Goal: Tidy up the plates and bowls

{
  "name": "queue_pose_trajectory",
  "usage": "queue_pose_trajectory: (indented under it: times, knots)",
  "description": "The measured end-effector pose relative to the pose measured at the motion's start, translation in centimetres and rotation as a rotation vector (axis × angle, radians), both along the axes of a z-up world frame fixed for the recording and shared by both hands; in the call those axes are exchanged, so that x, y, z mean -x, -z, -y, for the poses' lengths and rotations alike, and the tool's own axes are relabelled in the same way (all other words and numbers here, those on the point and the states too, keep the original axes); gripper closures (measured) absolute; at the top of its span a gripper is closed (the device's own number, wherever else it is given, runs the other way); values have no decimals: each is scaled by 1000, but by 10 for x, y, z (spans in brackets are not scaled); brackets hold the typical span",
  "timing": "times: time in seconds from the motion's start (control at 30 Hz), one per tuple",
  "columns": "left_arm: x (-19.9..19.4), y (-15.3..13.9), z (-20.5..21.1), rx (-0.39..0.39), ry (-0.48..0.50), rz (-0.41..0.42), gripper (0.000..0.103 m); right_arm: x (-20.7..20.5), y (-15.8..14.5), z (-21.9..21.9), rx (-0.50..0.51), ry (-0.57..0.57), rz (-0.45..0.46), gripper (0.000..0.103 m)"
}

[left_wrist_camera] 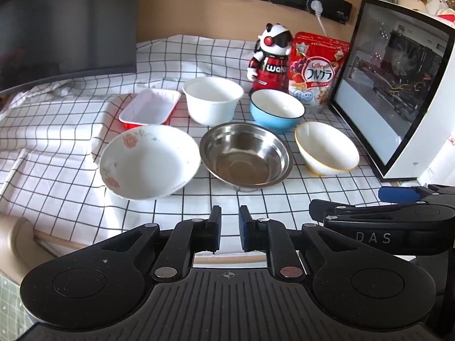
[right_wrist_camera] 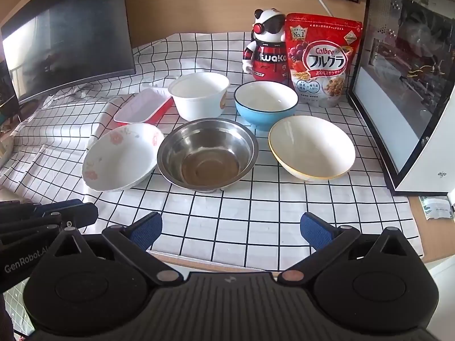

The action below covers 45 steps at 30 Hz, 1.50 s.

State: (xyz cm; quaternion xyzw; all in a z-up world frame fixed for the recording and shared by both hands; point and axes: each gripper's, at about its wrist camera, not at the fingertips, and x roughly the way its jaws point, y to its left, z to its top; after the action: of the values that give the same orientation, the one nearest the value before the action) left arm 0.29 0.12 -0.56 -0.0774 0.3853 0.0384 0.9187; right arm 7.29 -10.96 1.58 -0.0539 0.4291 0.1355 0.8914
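Several dishes stand on the checked cloth: a floral white bowl, a steel bowl, a yellow-rimmed white bowl, a blue bowl, a tall white bowl and a red rectangular tray. My left gripper hangs near the table's front edge, its jaws nearly closed with a narrow gap, holding nothing. My right gripper is wide open and empty, in front of the steel bowl.
A panda robot figure and a red cereal bag stand at the back. A white PC case with a glass side stands on the right, a dark monitor on the left.
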Motion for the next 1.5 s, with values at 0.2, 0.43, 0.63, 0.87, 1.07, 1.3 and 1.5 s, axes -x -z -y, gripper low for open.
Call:
queue_pose_trajectory:
  times: [0.2,0.43,0.63,0.87,1.07,1.3,1.5]
  knots:
    - [0,1,-1,3,3,-10,87,0,1,2,-2,6,-1,0]
    - [-1,1,-2,3,2,-13,87,0,0,1,1,4,0,0]
    - [-4,1,-5,0,-1,-21,87,-1,0,-1,7,5,0,0]
    - [-5,1,-5,-3,-11,-27,87,-2,0,-2,8,4,-3,0]
    - [-6,2,-7,1,-13,-34,87,-3,0,-6,12,0,-6,0]
    - [-6,3,-9,3,-11,-40,87,-4,0,-5,12,-2,-7,0]
    - [-6,3,-8,3,-11,-39,87,-4,-1,-5,13,0,-7,0]
